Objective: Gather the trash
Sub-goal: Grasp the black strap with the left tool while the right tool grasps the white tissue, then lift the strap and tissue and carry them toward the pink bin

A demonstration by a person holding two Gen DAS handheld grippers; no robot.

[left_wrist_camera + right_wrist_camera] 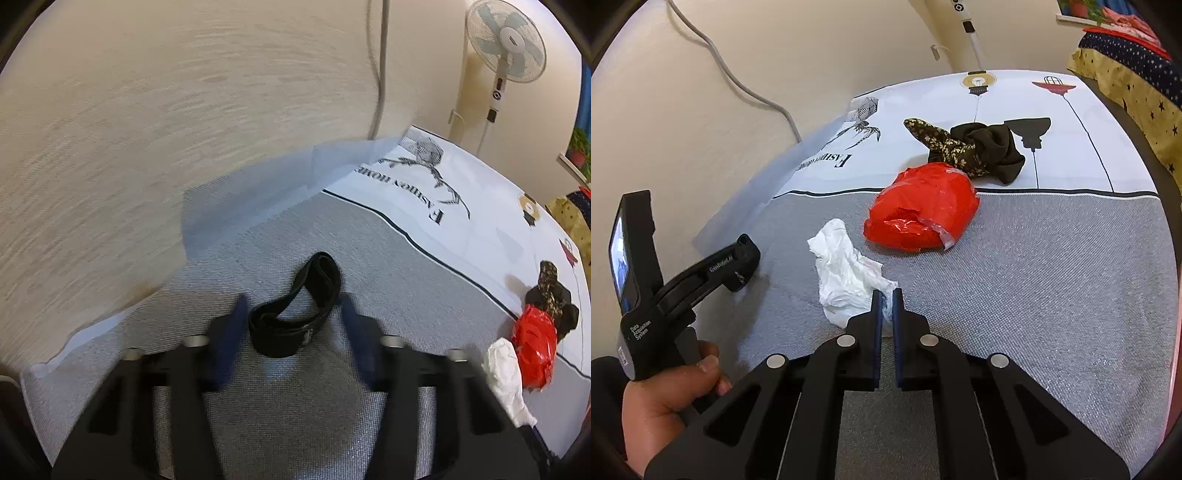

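Tissue (846, 273) lies just ahead-left of the right tongs (886, 306), clenched on its near corner; left tongs (291, 314), released, straddle a black strap (295, 314).

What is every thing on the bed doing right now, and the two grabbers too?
black strap: looped, lying between open pads
left gripper: open around the strap
white tissue: crumpled, edge pinched
right gripper: shut on the tissue
red plastic bag: crumpled, lying free
dark cloth: bunched, untouched
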